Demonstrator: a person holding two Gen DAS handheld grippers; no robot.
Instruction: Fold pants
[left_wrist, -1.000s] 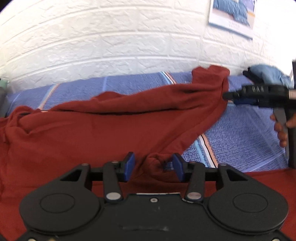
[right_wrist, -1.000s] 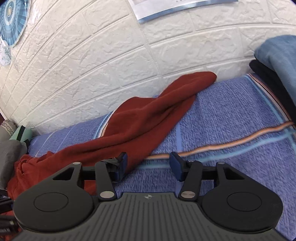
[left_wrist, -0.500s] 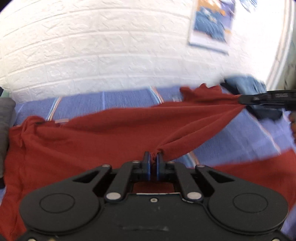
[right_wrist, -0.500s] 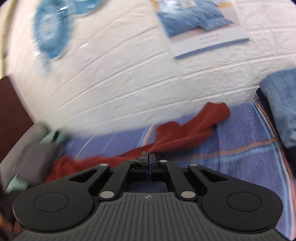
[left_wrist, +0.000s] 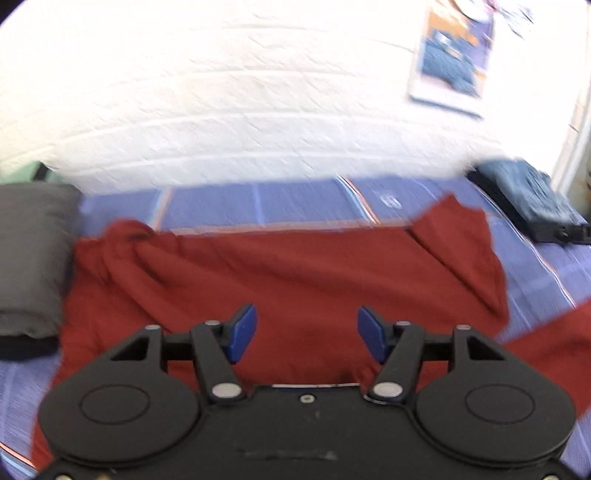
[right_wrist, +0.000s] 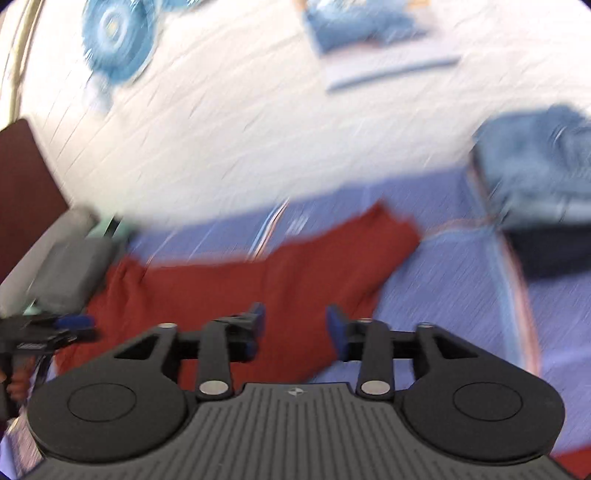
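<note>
The red pants (left_wrist: 295, 273) lie spread on the blue striped bed cover (left_wrist: 303, 203), one leg reaching to the right (left_wrist: 465, 243). My left gripper (left_wrist: 306, 332) is open and empty, hovering over the near part of the pants. In the right wrist view the pants (right_wrist: 280, 280) lie ahead, leg end toward the far right (right_wrist: 384, 229). My right gripper (right_wrist: 295, 328) is open and empty over the pants' near edge. The left gripper also shows in the right wrist view (right_wrist: 55, 328) at the left edge. Both views are motion-blurred.
A grey pillow (left_wrist: 33, 258) lies at the left of the bed. A stack of folded blue and dark clothes (left_wrist: 528, 199) sits at the far right, also in the right wrist view (right_wrist: 535, 177). A white brick wall (left_wrist: 258, 92) stands behind the bed.
Both grippers were shut on the pants half a second ago and have opened and let go. The pants have dropped flat on the bed, and both grippers have lifted away.
</note>
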